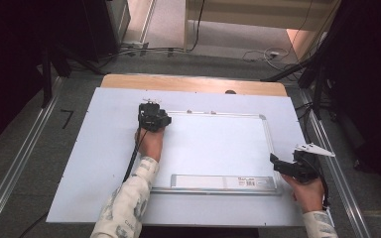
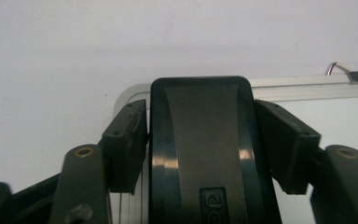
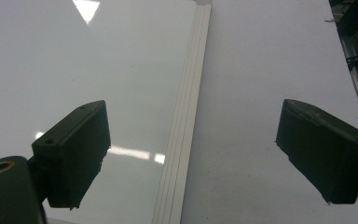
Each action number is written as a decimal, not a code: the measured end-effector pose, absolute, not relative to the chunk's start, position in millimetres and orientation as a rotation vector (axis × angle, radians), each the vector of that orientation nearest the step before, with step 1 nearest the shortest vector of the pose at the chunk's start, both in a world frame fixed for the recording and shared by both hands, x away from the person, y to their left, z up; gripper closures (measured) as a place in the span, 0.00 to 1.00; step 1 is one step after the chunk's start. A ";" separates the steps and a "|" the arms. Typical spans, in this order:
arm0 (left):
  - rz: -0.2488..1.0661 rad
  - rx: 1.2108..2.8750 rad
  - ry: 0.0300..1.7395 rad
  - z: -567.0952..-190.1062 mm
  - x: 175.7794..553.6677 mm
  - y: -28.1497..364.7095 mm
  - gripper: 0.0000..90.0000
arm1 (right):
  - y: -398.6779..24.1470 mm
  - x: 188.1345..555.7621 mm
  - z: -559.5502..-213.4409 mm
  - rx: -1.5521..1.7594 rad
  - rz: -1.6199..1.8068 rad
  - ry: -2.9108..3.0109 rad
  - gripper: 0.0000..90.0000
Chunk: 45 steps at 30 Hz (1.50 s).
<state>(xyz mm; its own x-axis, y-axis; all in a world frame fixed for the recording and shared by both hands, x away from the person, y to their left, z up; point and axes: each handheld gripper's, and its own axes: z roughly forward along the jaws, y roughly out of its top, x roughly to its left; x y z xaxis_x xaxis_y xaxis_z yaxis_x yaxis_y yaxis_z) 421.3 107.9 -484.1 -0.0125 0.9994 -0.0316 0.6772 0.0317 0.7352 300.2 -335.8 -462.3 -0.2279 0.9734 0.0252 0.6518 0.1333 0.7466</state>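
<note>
Here the left tongs (image 1: pixel 151 110) sit at the far left corner of the whiteboard (image 1: pixel 218 146), which lies flat on the white-covered counter (image 1: pixel 94 168). Between their jaws stands a black eraser (image 2: pixel 200 140) (an embossed mark shows near its lower end). In the left gripper view one pad (image 2: pixel 127 144) lies against the eraser's side, while the other pad (image 2: pixel 286 142) seems to stand just off it, so the grip looks slack. The right tongs (image 1: pixel 274 161) hover at the whiteboard's right edge, jaws spread wide with nothing between them; the aluminium frame (image 3: pixel 182 140) runs below the gap.
</note>
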 end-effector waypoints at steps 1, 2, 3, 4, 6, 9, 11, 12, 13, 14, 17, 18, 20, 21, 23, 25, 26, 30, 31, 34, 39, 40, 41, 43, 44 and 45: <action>0.732 1.693 1.746 -483.1 421.0 108.5 0.41 | -335.6 300.1 -462.2 1.560 0.894 1.942 0.09; 0.727 1.691 1.743 -482.1 420.5 108.9 0.40 | -335.5 300.1 -462.3 1.559 0.894 1.942 0.09; 0.725 1.694 1.737 -481.5 419.9 109.3 0.39 | -335.4 300.1 -462.3 1.560 0.894 1.942 0.09; 0.719 1.700 1.732 -481.0 419.2 109.8 0.39 | -335.3 300.1 -462.3 1.560 0.894 1.942 0.09; 0.695 1.701 1.724 -480.6 418.2 110.7 0.36 | -335.2 300.1 -462.4 1.560 0.893 1.942 0.09; 0.692 1.699 1.712 -479.3 415.3 111.4 0.34 | -334.9 300.2 -462.4 1.559 0.892 1.942 0.09; 0.695 1.699 1.699 -477.4 412.7 112.3 0.34 | -334.8 300.1 -462.3 1.558 0.892 1.942 0.09; 0.690 1.698 1.692 -476.7 411.6 112.7 0.34 | -334.7 300.1 -462.3 1.559 0.892 1.942 0.09; 0.688 1.700 1.688 -475.8 410.5 113.2 0.34 | -334.7 300.0 -462.3 1.559 0.893 1.942 0.09; 0.681 1.698 1.680 -474.7 409.2 114.0 0.33 | -334.7 300.0 -462.3 1.559 0.890 1.943 0.09; 0.671 1.703 1.656 -472.2 404.5 115.9 0.32 | -334.7 299.8 -462.0 1.556 0.893 1.942 0.09; 0.670 1.699 1.652 -471.6 403.0 116.7 0.32 | -334.6 299.8 -462.0 1.556 0.892 1.943 0.09; 0.660 1.689 1.644 -470.2 400.3 118.2 0.32 | -334.3 299.7 -462.1 1.554 0.889 1.946 0.09; 0.660 1.695 1.636 -469.3 398.8 119.1 0.32 | -334.1 299.7 -462.1 1.553 0.888 1.946 0.09; 0.652 1.692 1.623 -467.5 396.1 119.6 0.31 | -333.9 299.7 -462.1 1.550 0.888 1.946 0.09; 0.643 1.698 1.607 -465.5 392.9 119.8 0.31 | -333.7 299.7 -462.2 1.551 0.888 1.948 0.09; 0.642 1.692 1.598 -464.5 391.1 119.6 0.31 | -333.4 299.7 -462.3 1.553 0.888 1.946 0.09; 0.646 1.694 1.568 -460.7 384.4 119.1 0.31 | -332.8 299.6 -462.5 1.552 0.882 1.947 0.09; 0.643 1.697 1.563 -460.0 382.8 119.7 0.31 | -332.7 299.5 -462.5 1.552 0.882 1.947 0.09; 0.632 1.704 1.546 -458.2 378.0 121.8 0.30 | -332.6 299.3 -462.3 1.549 0.881 1.947 0.09; 0.630 1.702 1.508 -454.5 366.2 126.4 0.30 | -332.7 299.1 -462.3 1.552 0.879 1.946 0.09; 0.638 1.703 1.497 -453.6 363.1 127.7 0.30 | -332.9 299.1 -462.3 1.551 0.880 1.947 0.09; 0.640 1.700 1.487 -452.9 360.1 129.0 0.30 | -333.0 299.0 -462.3 1.551 0.882 1.947 0.09; 0.632 1.698 1.475 -451.7 354.5 132.1 0.29 | -333.2 298.8 -462.3 1.549 0.882 1.947 0.09; 0.624 1.692 1.471 -451.3 351.9 133.1 0.29 | -333.2 298.6 -462.3 1.550 0.882 1.947 0.09; 0.622 1.697 1.464 -450.9 349.2 134.7 0.29 | -333.4 298.6 -462.3 1.550 0.884 1.947 0.09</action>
<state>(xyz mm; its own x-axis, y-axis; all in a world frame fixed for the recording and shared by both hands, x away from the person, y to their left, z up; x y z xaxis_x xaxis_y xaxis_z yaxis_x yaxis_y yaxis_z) 349.2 134.7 -450.9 0.2117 0.9687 -0.1298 0.5790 -0.0174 0.8151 298.6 -333.4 -462.3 -0.2309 0.9729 0.0150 0.6518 0.1432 0.7448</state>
